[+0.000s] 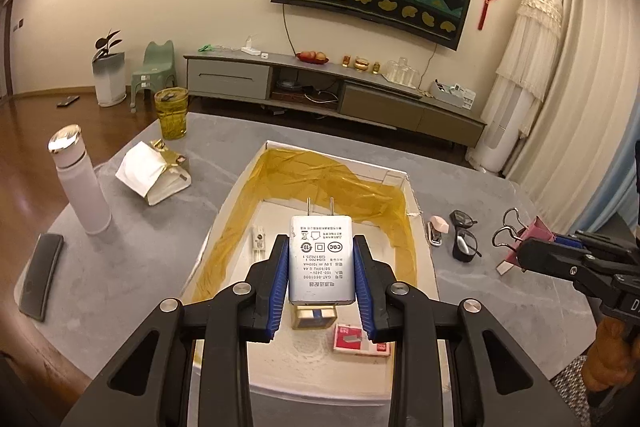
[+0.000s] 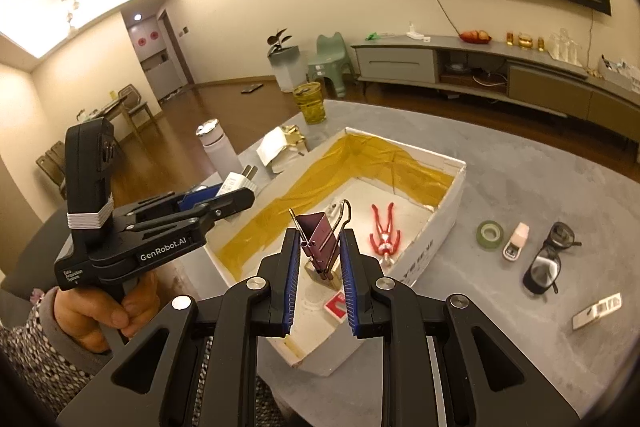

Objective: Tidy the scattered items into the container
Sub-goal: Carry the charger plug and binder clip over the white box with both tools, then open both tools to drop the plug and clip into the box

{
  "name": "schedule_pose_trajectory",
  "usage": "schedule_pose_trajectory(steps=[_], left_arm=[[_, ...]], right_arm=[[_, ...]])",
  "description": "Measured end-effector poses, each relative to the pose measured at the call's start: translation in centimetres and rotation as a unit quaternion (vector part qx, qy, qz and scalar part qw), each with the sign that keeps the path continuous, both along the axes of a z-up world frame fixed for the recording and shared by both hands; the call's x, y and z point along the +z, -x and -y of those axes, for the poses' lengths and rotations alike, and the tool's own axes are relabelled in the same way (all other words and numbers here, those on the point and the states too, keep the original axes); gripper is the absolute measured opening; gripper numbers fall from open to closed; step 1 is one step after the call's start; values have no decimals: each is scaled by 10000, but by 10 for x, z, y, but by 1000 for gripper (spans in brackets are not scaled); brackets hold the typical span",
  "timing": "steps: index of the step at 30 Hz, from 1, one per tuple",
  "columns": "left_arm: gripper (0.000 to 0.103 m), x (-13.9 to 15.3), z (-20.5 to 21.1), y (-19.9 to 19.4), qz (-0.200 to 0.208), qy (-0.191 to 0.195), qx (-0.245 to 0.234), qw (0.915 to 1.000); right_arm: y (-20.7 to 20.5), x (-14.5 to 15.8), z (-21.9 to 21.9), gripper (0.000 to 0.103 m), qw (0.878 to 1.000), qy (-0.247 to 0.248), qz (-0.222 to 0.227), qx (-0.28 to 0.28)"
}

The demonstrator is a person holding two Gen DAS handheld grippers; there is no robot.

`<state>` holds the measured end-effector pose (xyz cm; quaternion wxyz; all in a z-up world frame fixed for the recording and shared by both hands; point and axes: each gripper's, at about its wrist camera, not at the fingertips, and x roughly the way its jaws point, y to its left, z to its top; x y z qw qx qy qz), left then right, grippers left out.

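A flask (image 1: 80,183) is seen at ten o'clock on the worktop (image 1: 132,267). A charger (image 1: 321,261) is pinched by the left tongs (image 1: 321,259) above the box (image 1: 224,223), prongs toward twelve. A clip (image 2: 320,241) is pinched by the right tongs (image 2: 320,259) over the box's near end. A figurine (image 2: 384,231) lies inside. Tape (image 2: 491,235) and glasses (image 2: 550,259) lie at three o'clock beside the box.

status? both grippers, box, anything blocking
Left gripper shut on charger, over the box. Right gripper shut on binder clip, also above it. Drop zone clear. Glasses, tape roll on table.
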<state>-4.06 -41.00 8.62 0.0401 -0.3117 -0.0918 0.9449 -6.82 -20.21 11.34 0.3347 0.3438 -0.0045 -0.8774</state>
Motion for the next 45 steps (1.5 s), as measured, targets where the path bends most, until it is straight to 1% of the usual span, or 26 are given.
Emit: schedule_pose_trajectory(steps=[5, 7, 11, 17, 22, 28, 40, 45], left_arm=[[32, 6, 9, 14, 32, -84, -88, 9999], [32, 5, 11, 23, 104, -86, -110, 9998], [32, 2, 7, 41, 275, 64, -185, 9994], [32, -6, 4, 66, 590, 124, -312, 9977], [32, -6, 0, 80, 652, 253, -434, 9966], [32, -13, 0, 101, 799, 275, -533, 9950], [32, -35, 4, 146, 1232, -7, -654, 9902], [32, -44, -3, 164, 1373, 77, -687, 9881]], right_arm=[[18, 0, 9, 21, 10000, -52, 82, 20], [26, -2, 11, 21, 9999, -70, 133, 25], [43, -8, 20, 21, 9995, -150, 275, 46], [66, -21, 29, 21, 9983, -368, 452, 57], [84, -31, 32, 21, 9968, -538, 589, 66], [102, -38, 37, 21, 9955, -682, 651, 71], [142, -59, 38, 21, 9924, -834, 900, -3], [158, -69, 38, 21, 9909, -906, 992, -11]])
